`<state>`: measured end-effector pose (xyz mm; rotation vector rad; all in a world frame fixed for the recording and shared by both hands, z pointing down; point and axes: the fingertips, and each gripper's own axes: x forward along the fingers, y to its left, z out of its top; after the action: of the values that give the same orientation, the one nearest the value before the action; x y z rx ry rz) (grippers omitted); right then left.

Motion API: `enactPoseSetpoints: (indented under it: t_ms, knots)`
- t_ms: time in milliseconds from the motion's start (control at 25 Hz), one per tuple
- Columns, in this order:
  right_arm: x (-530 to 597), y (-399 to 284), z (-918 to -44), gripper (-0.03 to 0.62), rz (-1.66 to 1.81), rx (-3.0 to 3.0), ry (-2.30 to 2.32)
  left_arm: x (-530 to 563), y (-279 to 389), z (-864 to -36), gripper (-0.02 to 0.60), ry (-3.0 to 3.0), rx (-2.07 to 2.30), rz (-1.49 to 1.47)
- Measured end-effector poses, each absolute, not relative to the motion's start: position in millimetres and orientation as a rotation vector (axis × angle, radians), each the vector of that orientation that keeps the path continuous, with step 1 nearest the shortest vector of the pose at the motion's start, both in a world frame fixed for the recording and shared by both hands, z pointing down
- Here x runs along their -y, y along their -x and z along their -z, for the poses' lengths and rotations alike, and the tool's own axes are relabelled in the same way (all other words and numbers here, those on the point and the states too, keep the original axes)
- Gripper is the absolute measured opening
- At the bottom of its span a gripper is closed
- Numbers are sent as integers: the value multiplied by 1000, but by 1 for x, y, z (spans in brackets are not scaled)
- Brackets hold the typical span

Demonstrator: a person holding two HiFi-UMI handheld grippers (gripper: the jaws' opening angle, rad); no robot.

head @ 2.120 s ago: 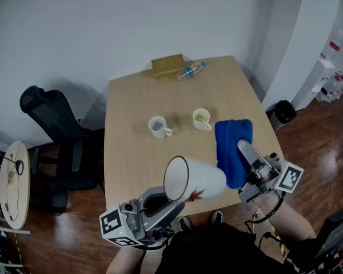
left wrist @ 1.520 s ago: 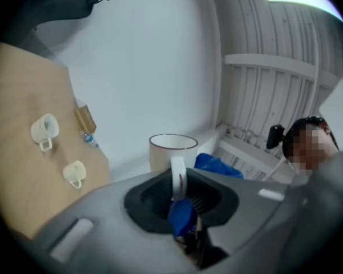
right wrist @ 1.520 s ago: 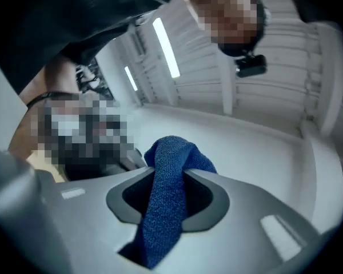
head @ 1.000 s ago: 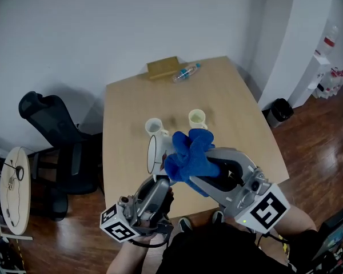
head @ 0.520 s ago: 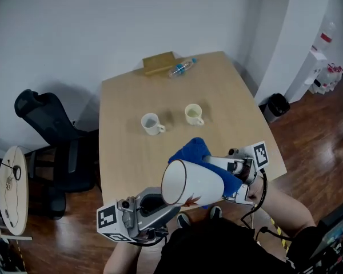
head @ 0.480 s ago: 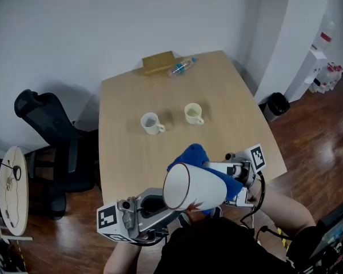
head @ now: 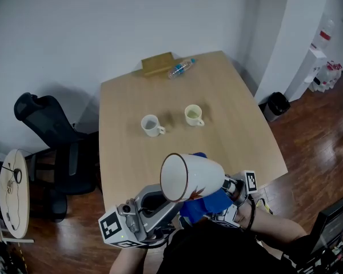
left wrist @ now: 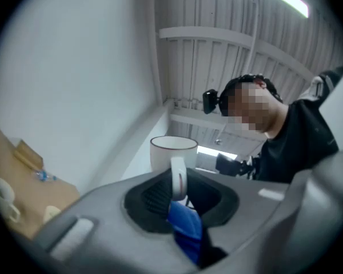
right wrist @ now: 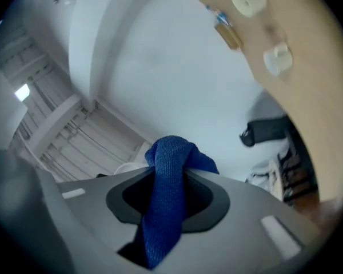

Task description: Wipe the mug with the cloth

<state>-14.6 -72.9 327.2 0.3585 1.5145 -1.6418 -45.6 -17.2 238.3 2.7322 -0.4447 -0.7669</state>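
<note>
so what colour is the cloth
The cloth is plain blue. It shows best in the right gripper view, clamped between the jaws.

Left tool (left wrist: 179,194) pinches the mug (left wrist: 172,152) handle above blue cloth (left wrist: 186,228).

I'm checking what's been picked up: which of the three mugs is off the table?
The large white mug, tipped sideways, its handle gripped in the left tongs. The small white mug and small cream mug stand on the table.

You're in office: pale wood table (head: 121,96), black swivel chair (head: 41,117) beside its left edge, bare white walls, waste bin (head: 277,104).
</note>
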Motion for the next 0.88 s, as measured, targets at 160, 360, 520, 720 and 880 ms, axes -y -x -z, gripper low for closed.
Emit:
enactPoseSetpoints:
  t_ms: [160, 360, 520, 720, 880]
  knots:
    - [113, -36, -343, 112, 1480, -1551, 3, 35, 58, -253, 61, -2771, 777, 607]
    - [128, -50, -339, 112, 1449, -1448, -25, 33, 44, -261, 61, -2754, 737, 588]
    - [123, -27, -351, 112, 1546, -1368, -78, 31, 21, -262, 61, -2777, 718, 585]
    - [118, -37, -357, 112, 1552, -1268, -91, 48, 34, -275, 61, -2757, 873, 520]
    - [131, -49, -357, 112, 1508, -1266, -61, 39, 32, -282, 61, -2755, 872, 506]
